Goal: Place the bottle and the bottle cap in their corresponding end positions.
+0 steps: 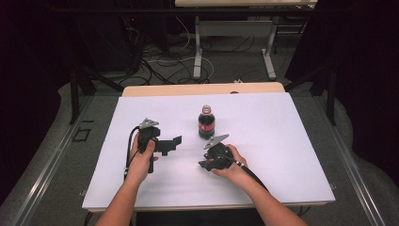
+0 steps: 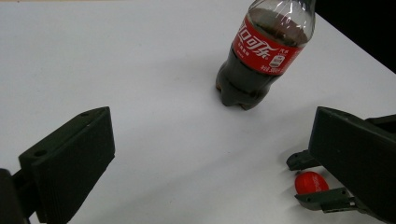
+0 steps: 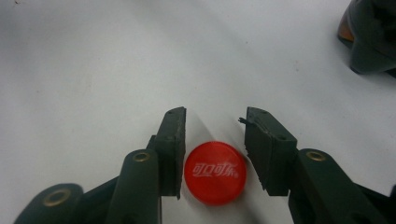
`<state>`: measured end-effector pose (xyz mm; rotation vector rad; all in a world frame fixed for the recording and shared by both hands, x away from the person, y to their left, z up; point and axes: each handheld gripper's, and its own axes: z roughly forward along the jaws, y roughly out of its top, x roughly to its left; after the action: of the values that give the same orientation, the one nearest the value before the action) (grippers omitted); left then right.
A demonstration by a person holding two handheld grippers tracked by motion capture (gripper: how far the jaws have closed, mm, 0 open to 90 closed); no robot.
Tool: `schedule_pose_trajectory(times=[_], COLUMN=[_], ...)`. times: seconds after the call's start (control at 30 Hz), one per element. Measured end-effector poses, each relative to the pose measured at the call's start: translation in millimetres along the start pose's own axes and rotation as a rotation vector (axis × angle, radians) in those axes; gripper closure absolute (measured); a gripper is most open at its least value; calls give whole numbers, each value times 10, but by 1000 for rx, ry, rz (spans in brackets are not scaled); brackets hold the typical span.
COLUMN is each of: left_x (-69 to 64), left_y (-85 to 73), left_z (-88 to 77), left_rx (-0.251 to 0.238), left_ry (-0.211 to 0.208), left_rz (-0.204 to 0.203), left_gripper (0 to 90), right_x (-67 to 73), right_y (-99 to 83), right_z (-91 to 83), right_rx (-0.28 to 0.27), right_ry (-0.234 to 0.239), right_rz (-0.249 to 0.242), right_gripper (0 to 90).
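Note:
A cola bottle (image 1: 206,123) with a red label stands upright and uncapped at the middle of the white table top (image 1: 282,141); it also shows in the left gripper view (image 2: 264,56). Its red cap (image 3: 215,172) lies flat on the table between the jaws of my right gripper (image 3: 214,116), whose pads touch its two sides. In the high view the right gripper (image 1: 204,165) sits in front of the bottle. My left gripper (image 1: 171,143) is held left of the bottle, jaws wide open and empty (image 2: 205,135), facing the bottle and the red cap (image 2: 312,182).
The white sheet ends at a wooden strip (image 1: 202,88) along the far side. Beyond it the floor carries cables (image 1: 160,66) and another table's legs (image 1: 270,61). The bottle's base (image 3: 373,37) shows at the upper right of the right gripper view.

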<state>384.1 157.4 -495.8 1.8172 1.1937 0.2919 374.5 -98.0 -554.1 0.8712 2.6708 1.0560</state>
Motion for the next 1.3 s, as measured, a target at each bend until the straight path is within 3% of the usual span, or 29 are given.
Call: schedule_pose_trajectory(times=[0.17, 0.27, 0.3, 0.33, 0.43, 0.57, 0.7, 0.8, 0.93, 1.0, 1.3], left_x=[13, 21, 25, 29, 45, 73, 93, 116, 154, 174, 270], left_y=[-9, -10, -10, -10, -11, -7, -8, -6, -3, -5, -5], left_z=[9, 10, 11, 9, 6, -6, -15, -27, -45, -54, -103], left_rx=[10, 7, 6, 7, 8, 10, 7, 8, 7, 5, -8], left_ry=[2, 3, 5, 8, 14, 23, 29, 34, 44, 49, 71], left_rz=[3, -3, -3, -3, -5, -2, -13, -24, -30, -35, -51], left_gripper=[6, 6, 6, 6, 6, 6, 6, 6, 6, 6, 6], right_x=[-5, -32, -54, -63, -123, -184, -279, -352, -484, -551, -854], right_y=[0, 17, 18, 26, 44, 53, 58, 55, 25, -3, -207], right_z=[-7, -54, -61, -97, -165, -299, -489, -639, -841, -935, -1185], right_rx=[-16, -37, -67, -57, -80, -135, -150, -166, -205, -222, -270], right_ry=[0, -2, -10, -6, -28, -41, -41, -79, -141, -159, -277], right_rz=[9, 41, 32, 49, 30, 71, 118, 120, 178, 230, 308], right_gripper=[491, 451, 433, 419, 382, 379, 360, 295, 159, 149, 117])
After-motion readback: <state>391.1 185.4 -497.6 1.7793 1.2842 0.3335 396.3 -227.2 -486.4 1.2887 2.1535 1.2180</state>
